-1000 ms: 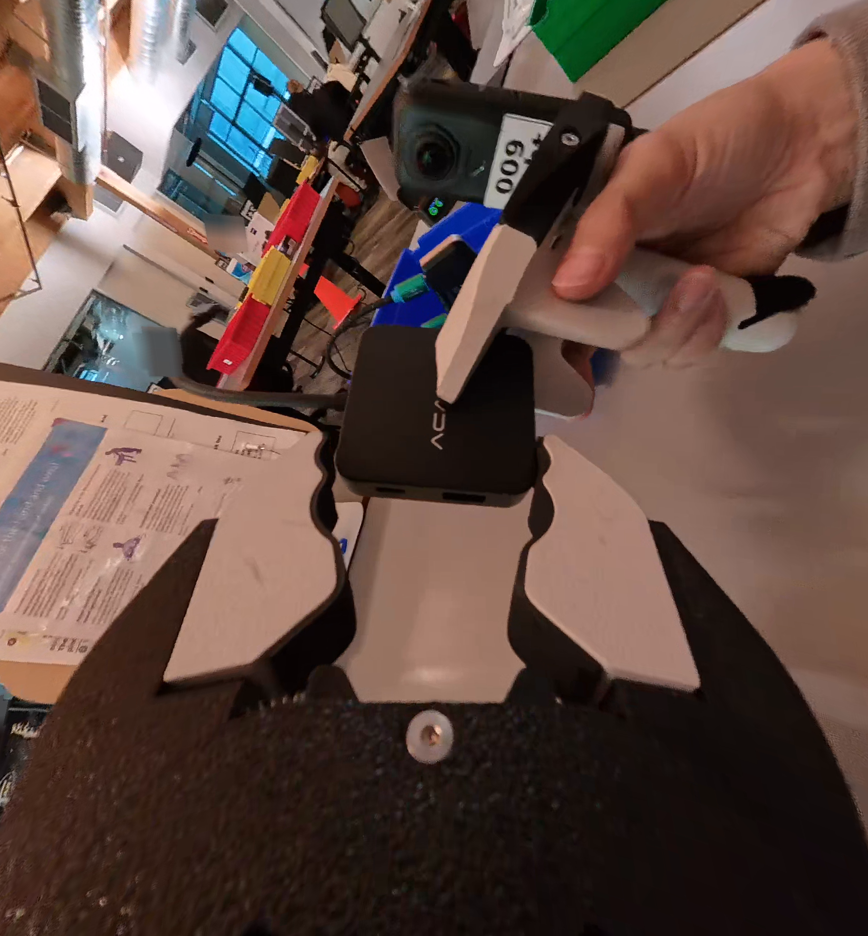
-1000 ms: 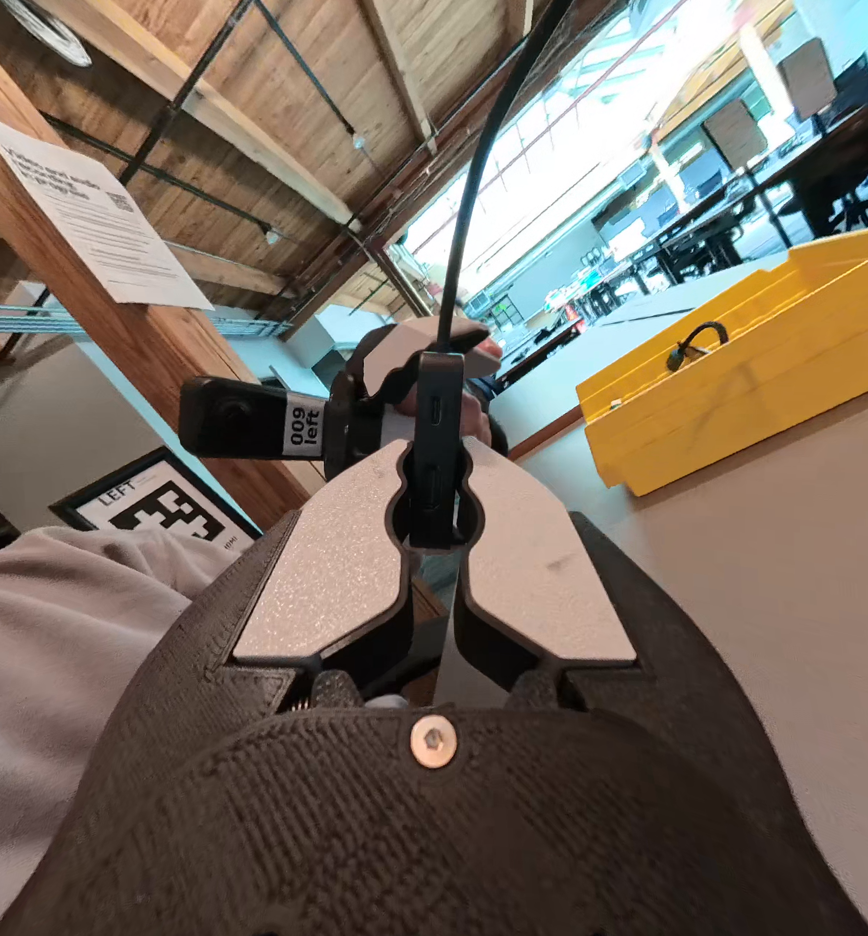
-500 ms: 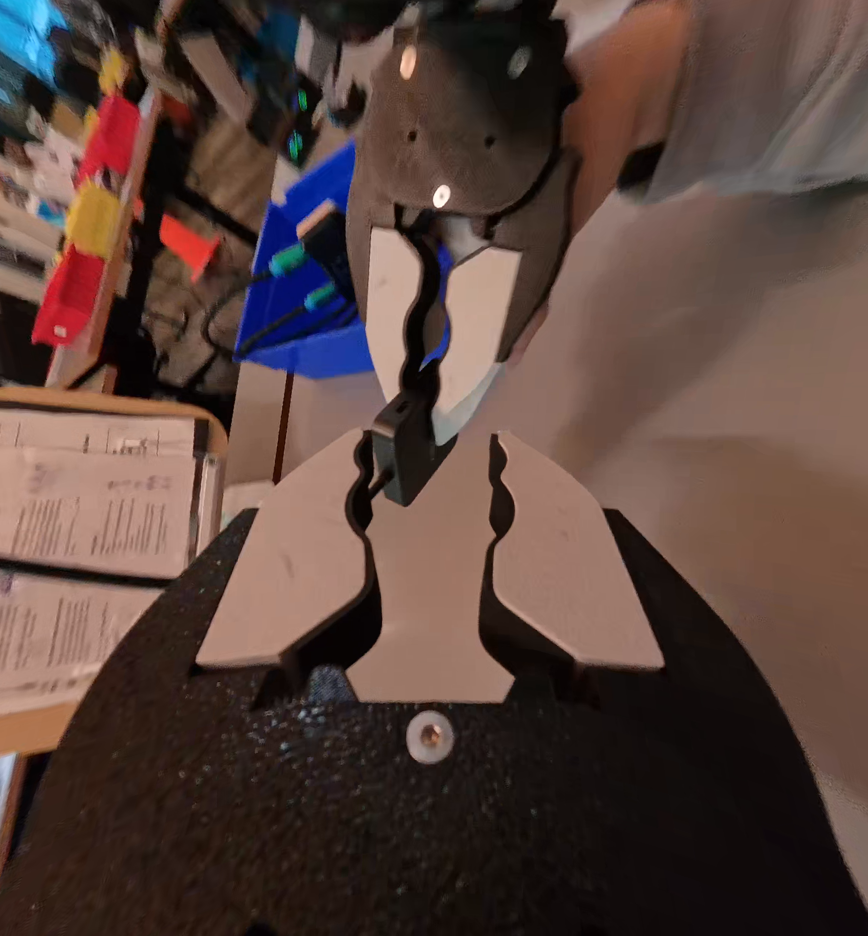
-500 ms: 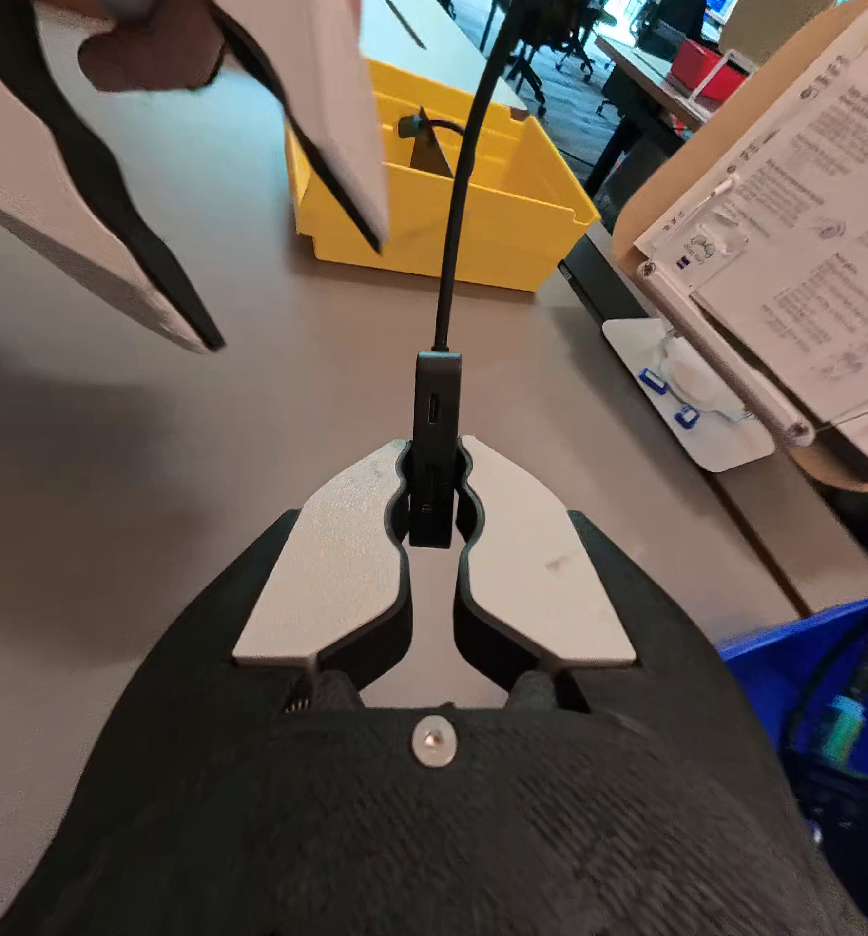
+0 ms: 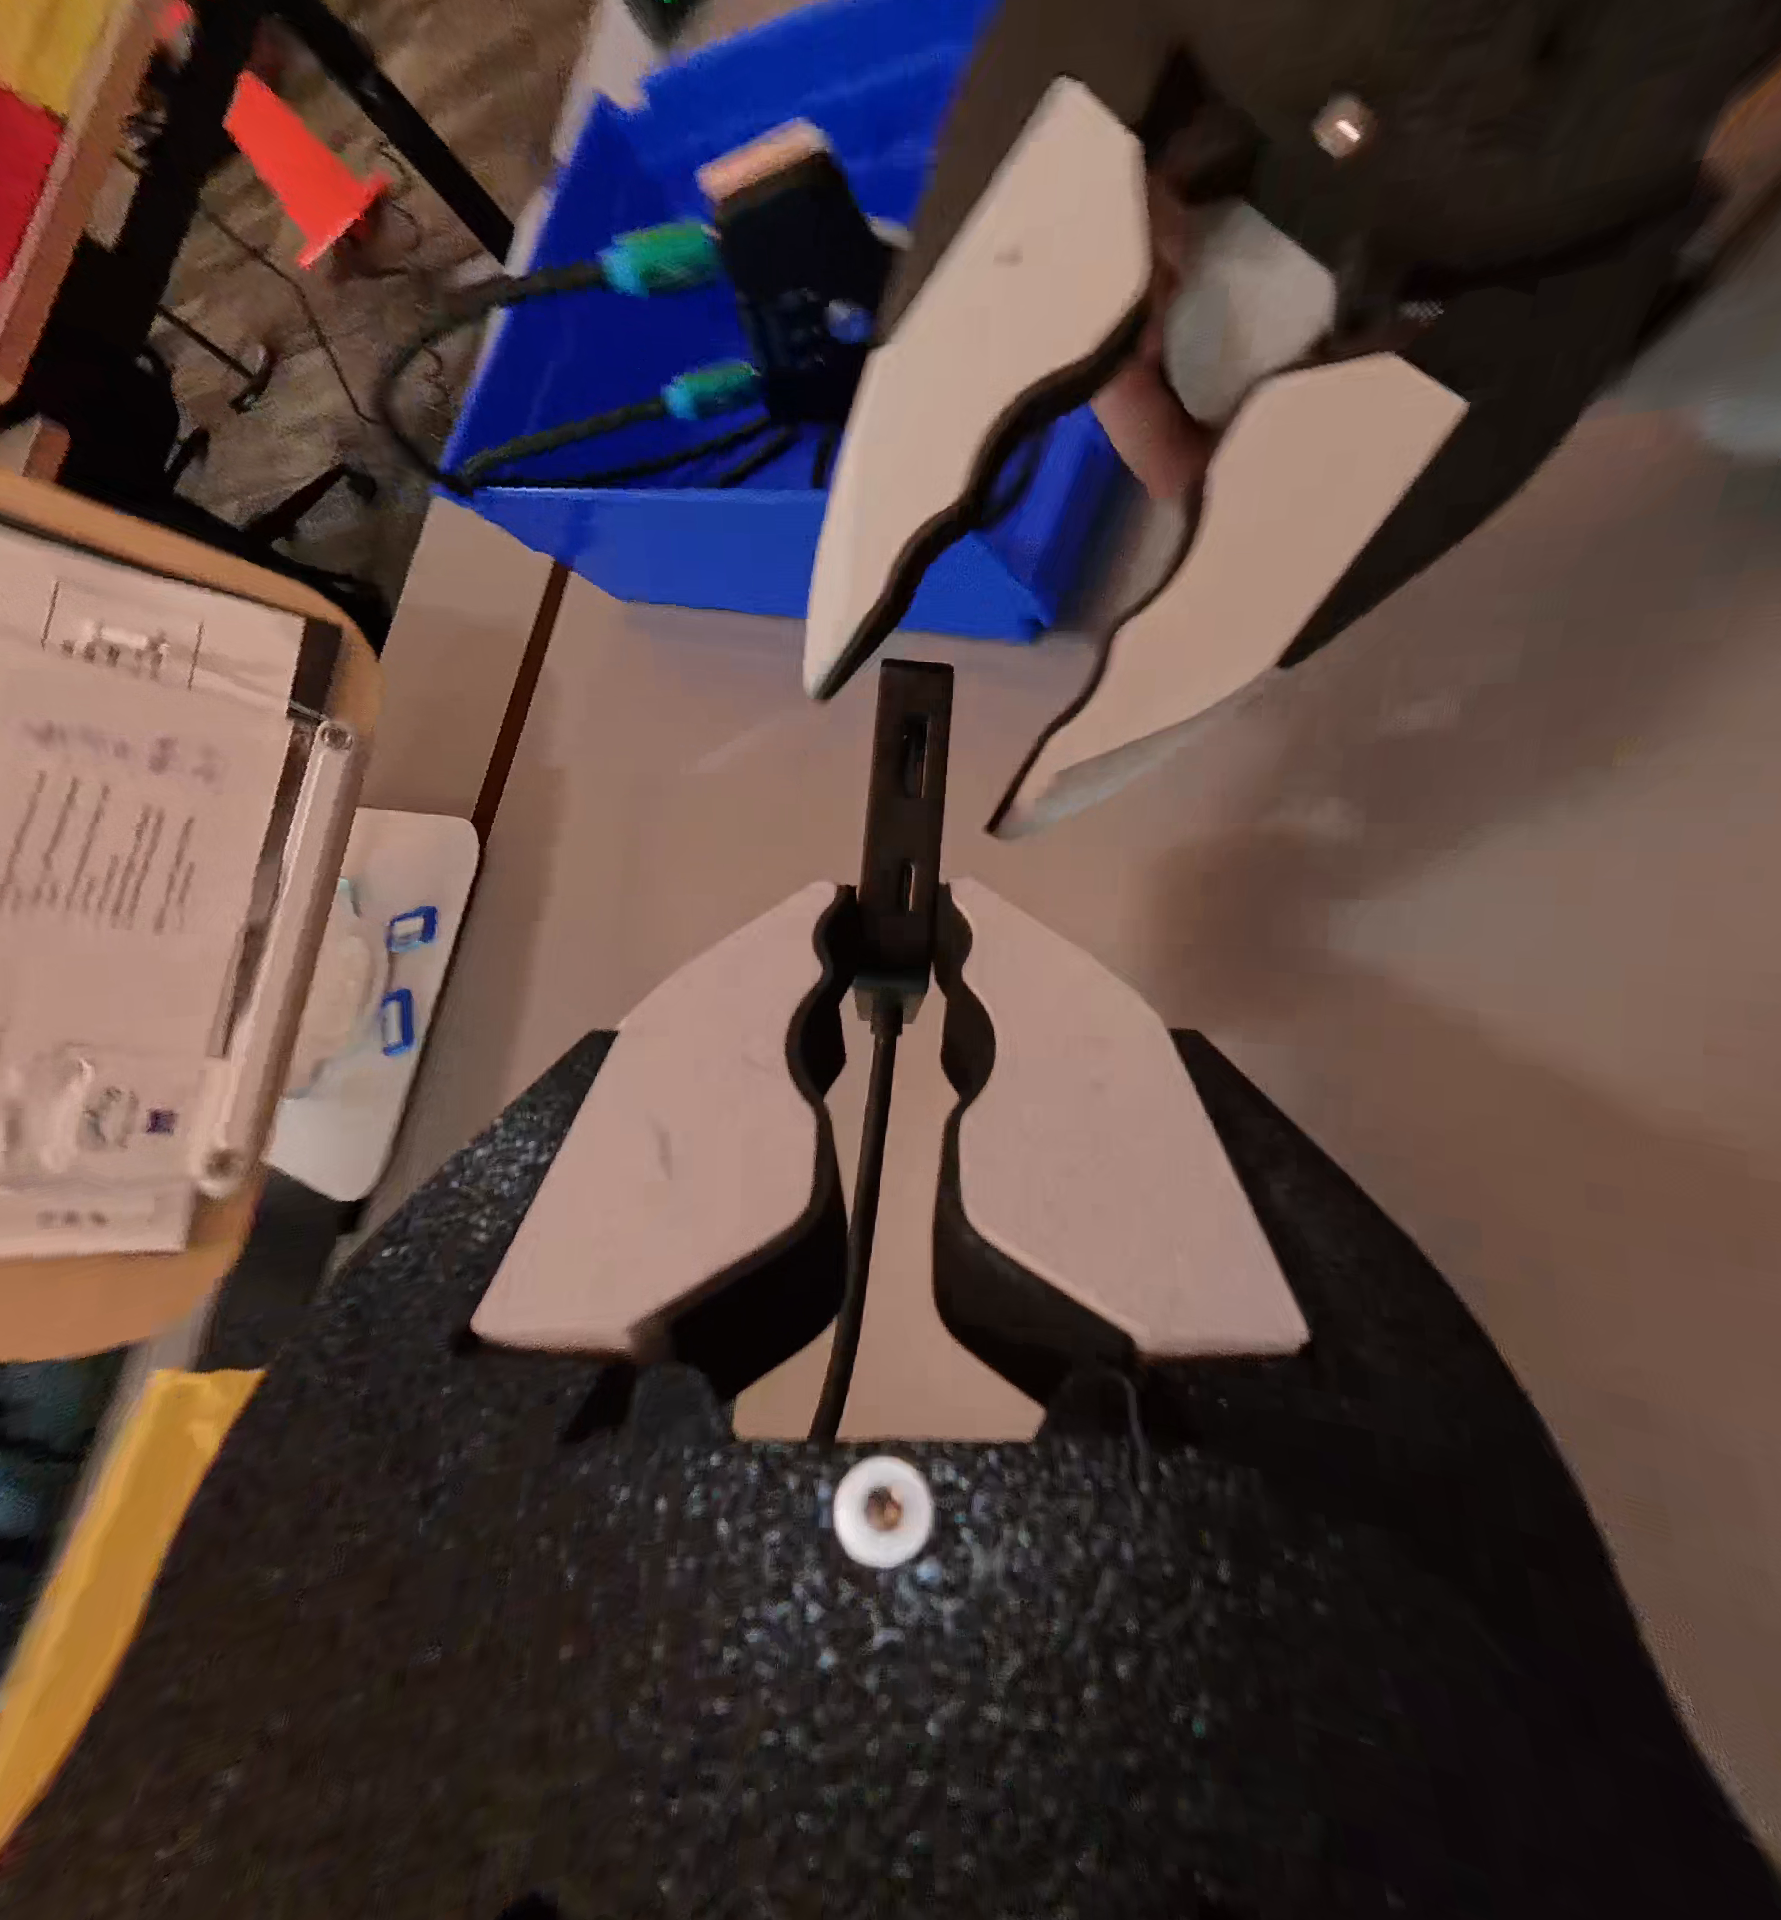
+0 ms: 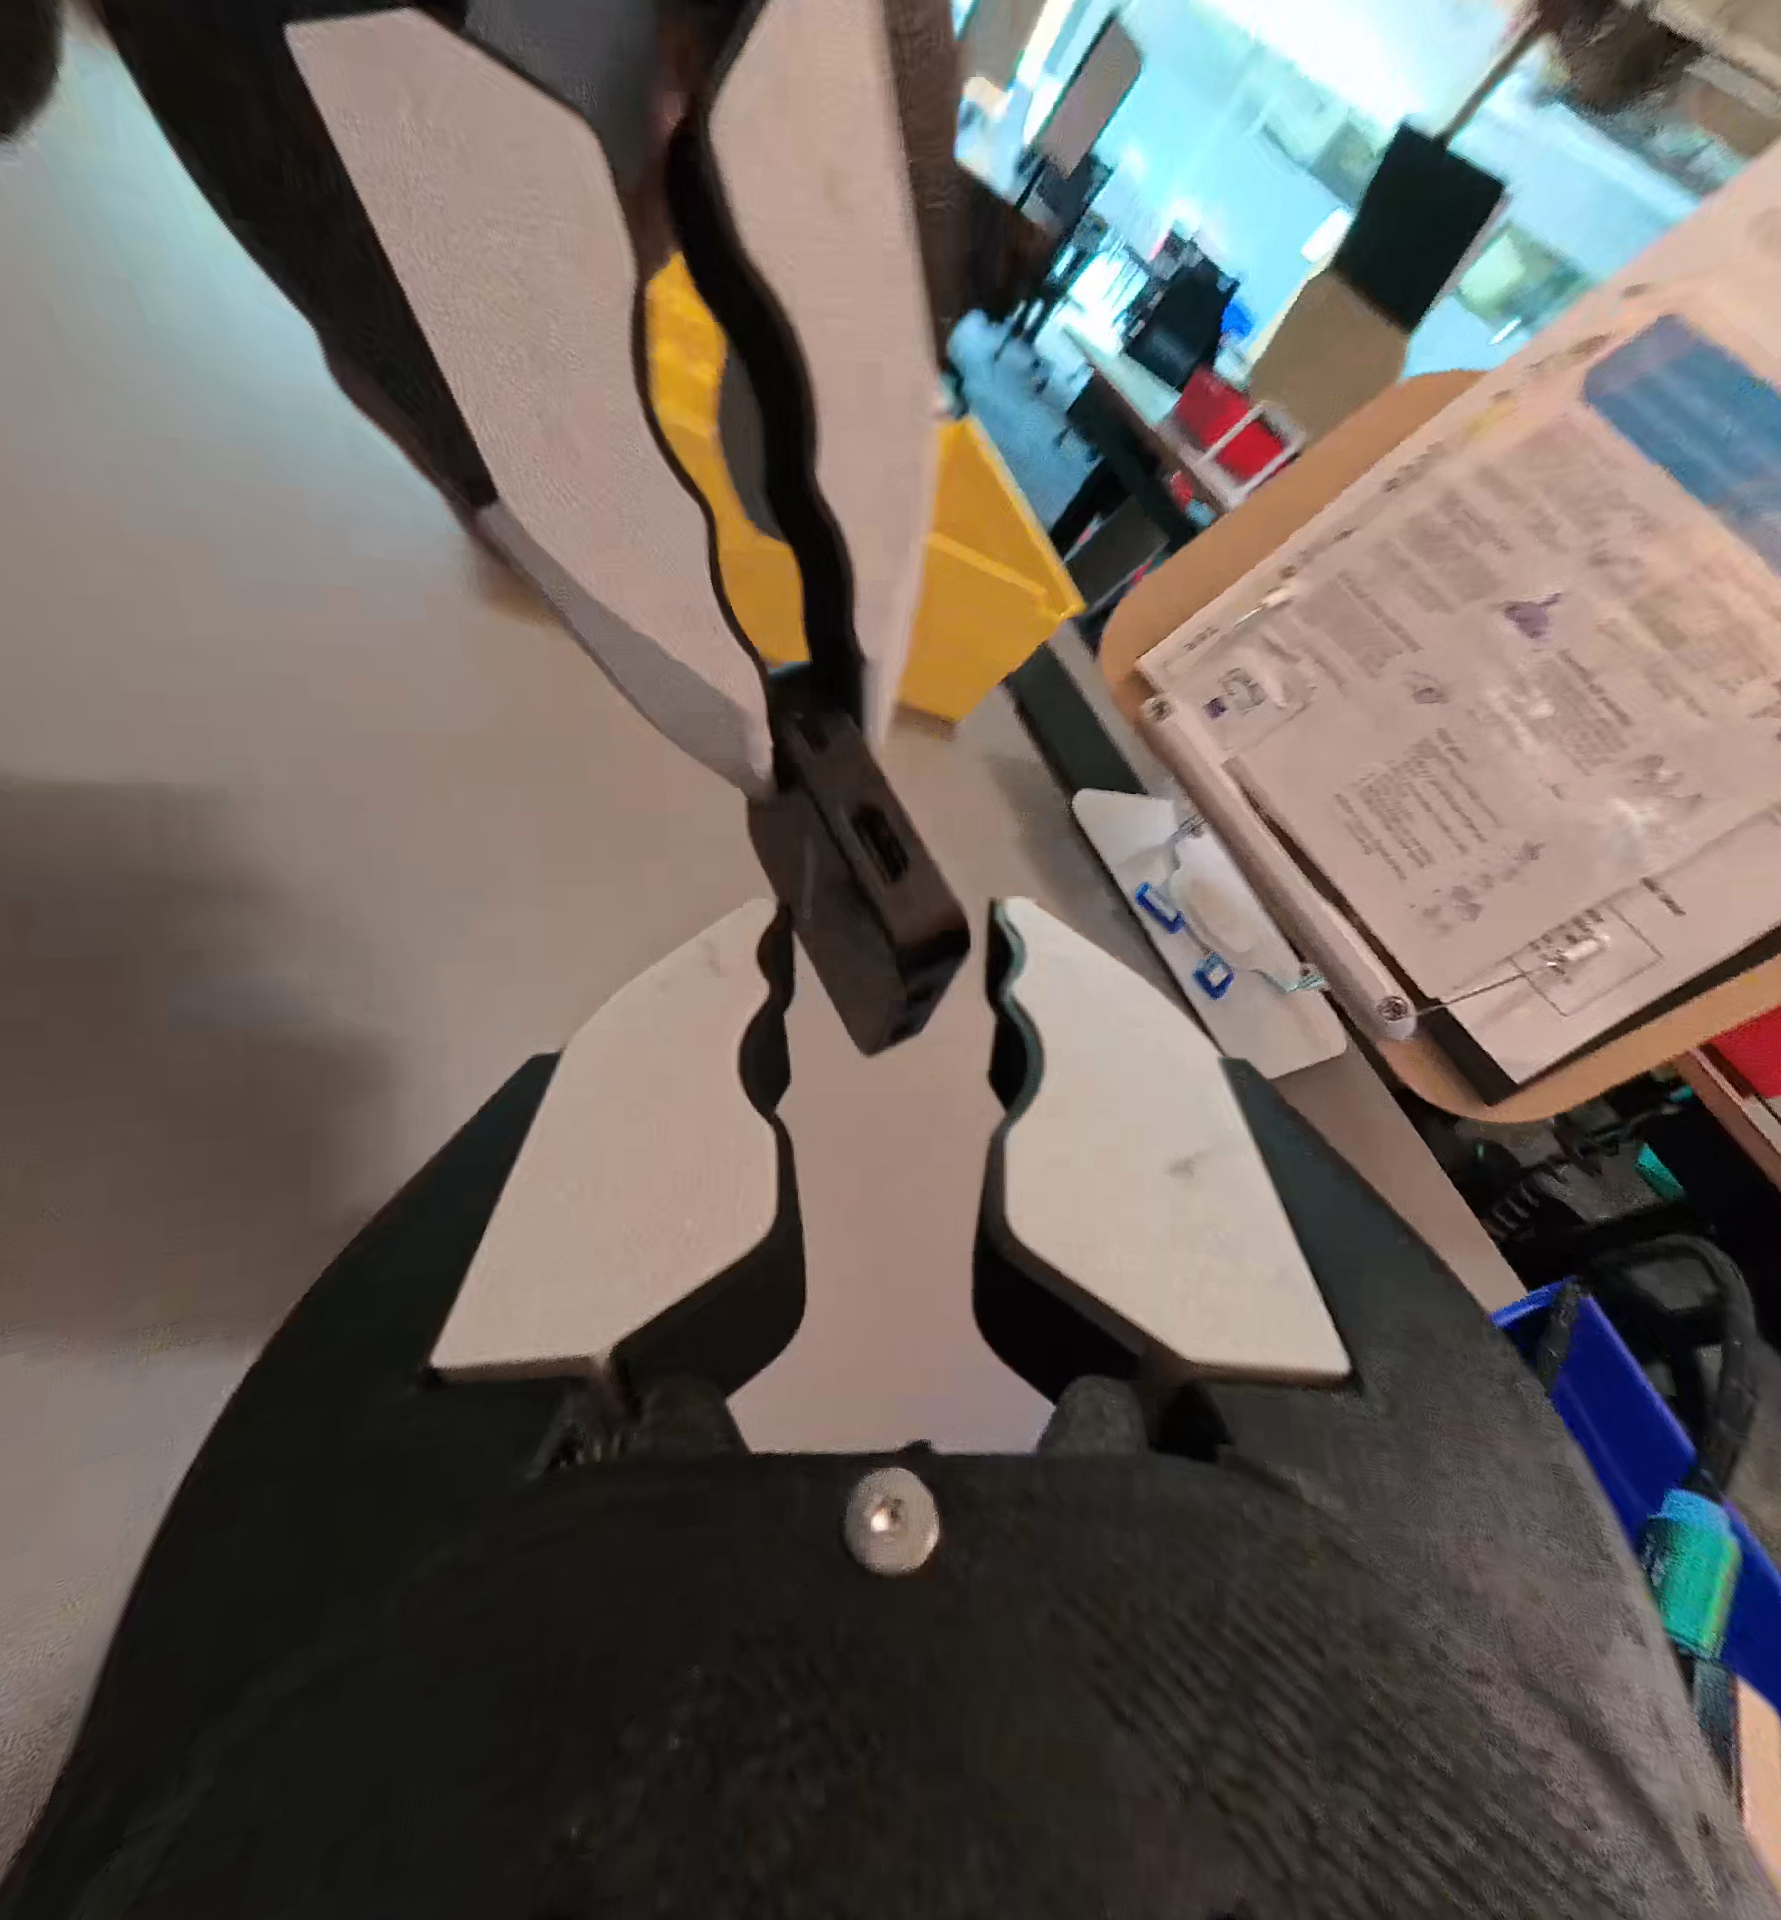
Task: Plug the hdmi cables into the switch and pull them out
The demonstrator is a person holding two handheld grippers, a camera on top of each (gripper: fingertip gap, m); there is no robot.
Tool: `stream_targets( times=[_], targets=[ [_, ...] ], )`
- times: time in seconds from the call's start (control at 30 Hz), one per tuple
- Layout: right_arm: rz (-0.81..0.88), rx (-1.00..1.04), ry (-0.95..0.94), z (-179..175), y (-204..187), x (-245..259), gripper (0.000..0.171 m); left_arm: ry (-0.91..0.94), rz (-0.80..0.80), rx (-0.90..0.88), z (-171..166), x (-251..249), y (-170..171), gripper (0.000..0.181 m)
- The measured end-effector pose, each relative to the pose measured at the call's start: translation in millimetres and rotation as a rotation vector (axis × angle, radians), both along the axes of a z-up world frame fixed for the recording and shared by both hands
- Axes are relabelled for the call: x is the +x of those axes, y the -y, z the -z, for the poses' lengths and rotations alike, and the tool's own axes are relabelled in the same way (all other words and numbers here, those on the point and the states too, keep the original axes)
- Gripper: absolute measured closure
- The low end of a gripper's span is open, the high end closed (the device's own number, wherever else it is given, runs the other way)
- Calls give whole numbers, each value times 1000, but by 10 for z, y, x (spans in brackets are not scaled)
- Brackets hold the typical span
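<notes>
Switch point(image 5: 905, 821) sits edge-on between left gripper point(image 5: 891, 914) fingertips; right gripper point(image 5: 969, 717) faces it; bin point(image 5: 720, 540) at the table's point(image 5: 1488, 1039) far edge.

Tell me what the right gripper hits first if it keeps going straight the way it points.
Most likely the black switch, held edge-on by the left gripper just ahead of the open right gripper; depth is uncertain.

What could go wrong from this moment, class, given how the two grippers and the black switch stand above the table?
1. The left gripper clamps the switch only at its cable end, so the switch might pivot or slip.
2. The right gripper is open, its fingers apart either side of the switch's free end; closing carelessly might knock it askew.
3. The thin cable runs back between the left fingers and may snag.
</notes>
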State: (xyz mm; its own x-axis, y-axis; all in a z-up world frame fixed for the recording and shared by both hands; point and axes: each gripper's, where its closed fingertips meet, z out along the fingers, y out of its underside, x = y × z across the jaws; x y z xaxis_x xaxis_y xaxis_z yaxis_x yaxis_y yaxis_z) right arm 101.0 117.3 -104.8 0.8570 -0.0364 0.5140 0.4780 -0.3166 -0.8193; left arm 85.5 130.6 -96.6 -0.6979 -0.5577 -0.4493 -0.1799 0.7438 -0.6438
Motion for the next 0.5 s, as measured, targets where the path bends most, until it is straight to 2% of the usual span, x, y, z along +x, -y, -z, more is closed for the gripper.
stream_targets(
  times=[0.03, 0.1, 0.2, 0.27, 0.37, 0.5],
  targets=[
    [0, 63, -29, -77, 21, 34, 131, -4, -27, -101, -69, 20, -31, 167],
    [-22, 204, -116, -240, 44, 54, 122, -51, -44, -377, -226, 15, -26, 167],
    [-109, 334, -266, -351, 32, 2, 118, -100, 41, -724, -439, -59, 34, 168],
    [-195, 380, -399, -390, 39, -65, 121, -105, 63, -823, -464, -73, 16, 168],
    [-291, 493, -611, -517, 85, -101, 145, -77, 128, -935, -499, -115, 52, 168],
    [-343, 471, -804, -494, 66, -114, 150, -47, 138, -1066, -497, -95, 22, 167]
  ],
)
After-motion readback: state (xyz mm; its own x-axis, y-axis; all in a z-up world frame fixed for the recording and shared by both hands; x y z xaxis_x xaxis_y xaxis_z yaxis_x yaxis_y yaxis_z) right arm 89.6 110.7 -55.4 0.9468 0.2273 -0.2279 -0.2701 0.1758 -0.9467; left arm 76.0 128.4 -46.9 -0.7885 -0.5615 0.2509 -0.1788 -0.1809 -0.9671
